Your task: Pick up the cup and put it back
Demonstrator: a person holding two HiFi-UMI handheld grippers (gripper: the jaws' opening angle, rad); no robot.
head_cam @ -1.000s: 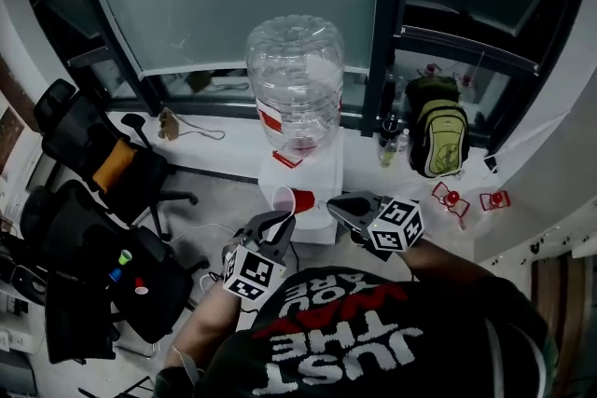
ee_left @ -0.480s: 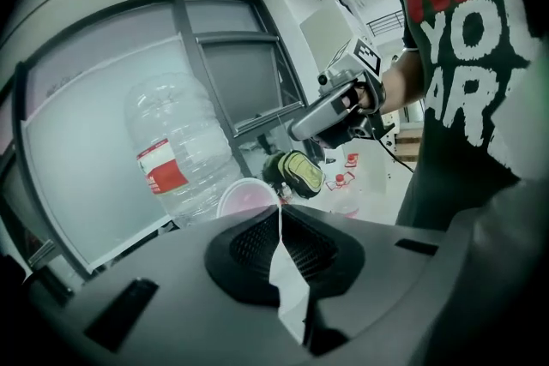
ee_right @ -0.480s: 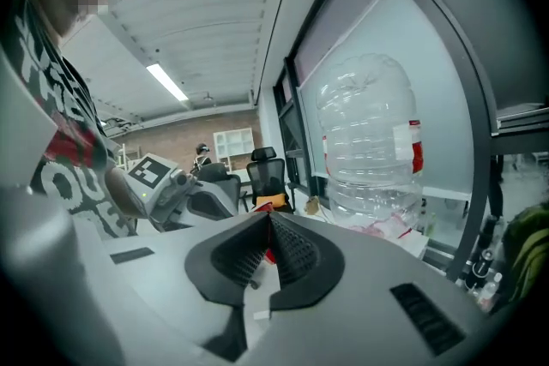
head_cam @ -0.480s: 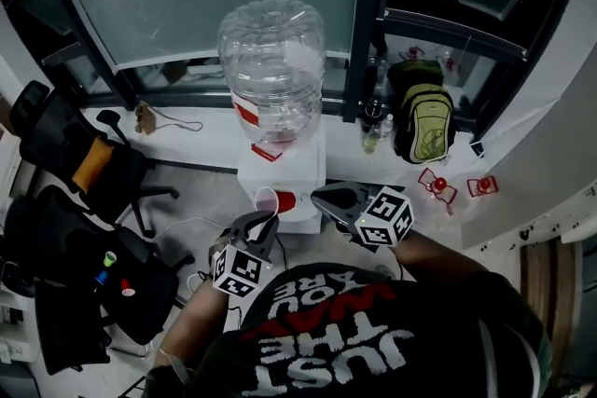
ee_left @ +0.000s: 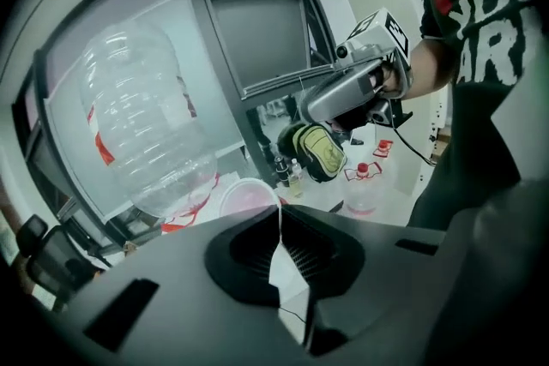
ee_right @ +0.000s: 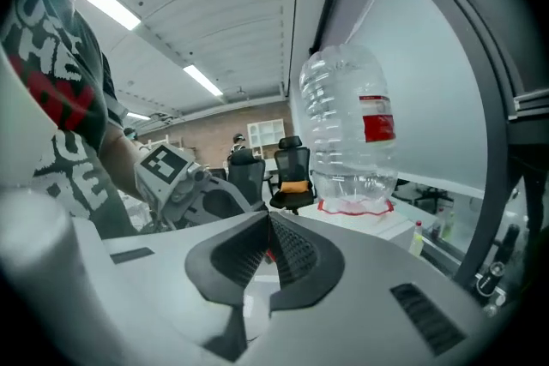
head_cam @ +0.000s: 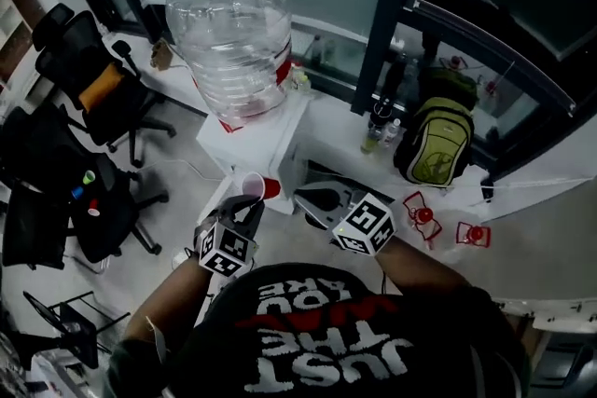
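Observation:
A red cup (head_cam: 258, 188) with a white inside hangs tilted on its side in front of the white dispenser (head_cam: 266, 130). My left gripper (head_cam: 248, 204) is shut on the cup's rim. In the left gripper view the cup's pale rim (ee_left: 247, 199) shows just past the closed jaws of the left gripper (ee_left: 279, 216). My right gripper (head_cam: 305, 198) hovers just right of the cup, shut, with nothing held. In the right gripper view the right gripper (ee_right: 268, 224) has its jaws together, and a sliver of red shows behind them.
A large clear water bottle (head_cam: 233, 33) stands on the dispenser. A green backpack (head_cam: 434, 149) and small bottles (head_cam: 375, 137) sit on the window ledge to the right. Black office chairs (head_cam: 93, 93) stand at the left. Red-capped things (head_cam: 422, 216) lie on the ledge.
The head view has swung, so the dispenser and bottle now lie further up and left. The left gripper still holds the cup, and the right gripper stays beside it.

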